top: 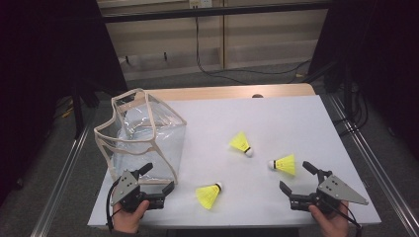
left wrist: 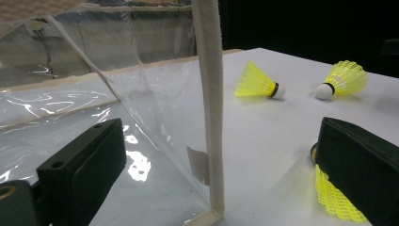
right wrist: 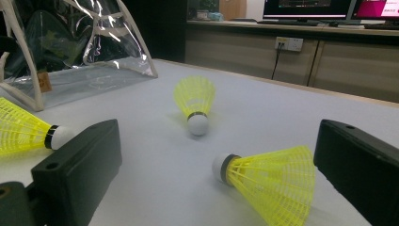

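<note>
Work in hand: you look set to gather the three yellow plastic shuttlecocks with white cork tips into the clear plastic pouch with cream fabric edging (top: 143, 133).
Done so far: nothing is inside the pouch yet, as far as its clear walls let me tell; all three shuttlecocks lie loose on the white table top (top: 276, 118).
Left to do: all three pick-ups and drops (the whole job, really).
Pouch: it stands at the table's left, mouth open upward, just beyond your left gripper (top: 157, 182).
Near shuttlecock (top: 208, 195): on the front of the table, just right of your left gripper.
Middle shuttlecock (top: 240, 143): mid-table, apart from both grippers.
Right shuttlecock (top: 284, 164): just ahead of your right gripper (top: 295, 178), lying on its side.
Left gripper: jaws spread wide and empty, straddling the pouch's front corner seam without pinching it.
Right gripper: jaws spread wide and empty, the right shuttlecock lying just ahead of the gap, untouched.
</note>
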Available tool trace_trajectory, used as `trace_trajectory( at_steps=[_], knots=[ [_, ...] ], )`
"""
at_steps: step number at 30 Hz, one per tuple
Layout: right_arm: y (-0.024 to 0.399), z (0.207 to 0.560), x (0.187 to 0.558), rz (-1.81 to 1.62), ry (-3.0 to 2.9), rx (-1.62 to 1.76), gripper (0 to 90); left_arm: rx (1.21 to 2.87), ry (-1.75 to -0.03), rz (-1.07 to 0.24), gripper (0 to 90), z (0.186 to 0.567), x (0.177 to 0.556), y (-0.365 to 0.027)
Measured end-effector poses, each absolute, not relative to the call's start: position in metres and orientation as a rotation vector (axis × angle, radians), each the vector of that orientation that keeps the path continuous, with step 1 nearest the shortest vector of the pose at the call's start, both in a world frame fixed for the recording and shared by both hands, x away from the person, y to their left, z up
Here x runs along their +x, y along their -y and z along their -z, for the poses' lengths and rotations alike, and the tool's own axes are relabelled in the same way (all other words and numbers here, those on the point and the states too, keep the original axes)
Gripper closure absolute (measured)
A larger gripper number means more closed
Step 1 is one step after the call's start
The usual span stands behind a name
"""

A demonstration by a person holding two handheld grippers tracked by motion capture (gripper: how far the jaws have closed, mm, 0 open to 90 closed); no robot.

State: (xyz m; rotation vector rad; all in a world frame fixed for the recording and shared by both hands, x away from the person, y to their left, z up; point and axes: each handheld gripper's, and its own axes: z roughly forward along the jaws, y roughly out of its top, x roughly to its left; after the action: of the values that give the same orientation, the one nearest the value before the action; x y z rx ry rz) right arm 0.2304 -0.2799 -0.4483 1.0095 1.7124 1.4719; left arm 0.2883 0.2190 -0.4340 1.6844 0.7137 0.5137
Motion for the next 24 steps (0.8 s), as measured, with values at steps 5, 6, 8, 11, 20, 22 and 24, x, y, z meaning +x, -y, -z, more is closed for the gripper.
trace_trajectory(
  at_steps=[5, 6, 8, 11, 20, 22, 24],
  knots=[
    [0.2805, 0.448, 0.23, -1.474, -1.716, 1.01, 1.2, 1.689, -0.71, -0.505, 2.5, 0.4339, 0.2887, -0.2171],
    [0.2805, 0.448, 0.23, -1.474, -1.716, 1.01, 1.2, 1.689, -0.71, -0.505, 2.5, 0.4339, 0.2887, -0.2171],
    [0.2804, 0.4479, 0.2301, -1.474, -1.714, 1.007, 1.2, 1.682, -0.716, -0.498, 2.4, 0.4337, 0.2886, -0.2159],
    [0.28, 0.4477, 0.2299, -1.474, -1.713, 1.009, 1.2, 1.685, -0.709, -0.501, 2.4, 0.4338, 0.2891, -0.2157],
    [0.2806, 0.4476, 0.2295, -1.48, -1.715, 1.007, 1.3, 1.685, -0.713, -0.494, 2.4, 0.4341, 0.2892, -0.2132],
    [0.2807, 0.4474, 0.2295, -1.478, -1.712, 1.004, 1.4, 1.692, -0.707, -0.496, 2.4, 0.4339, 0.2894, -0.2135],
    [0.2808, 0.4474, 0.2294, -1.479, -1.711, 1.004, 1.4, 1.693, -0.704, -0.491, 2.4, 0.4339, 0.2897, -0.2125]
  ],
)
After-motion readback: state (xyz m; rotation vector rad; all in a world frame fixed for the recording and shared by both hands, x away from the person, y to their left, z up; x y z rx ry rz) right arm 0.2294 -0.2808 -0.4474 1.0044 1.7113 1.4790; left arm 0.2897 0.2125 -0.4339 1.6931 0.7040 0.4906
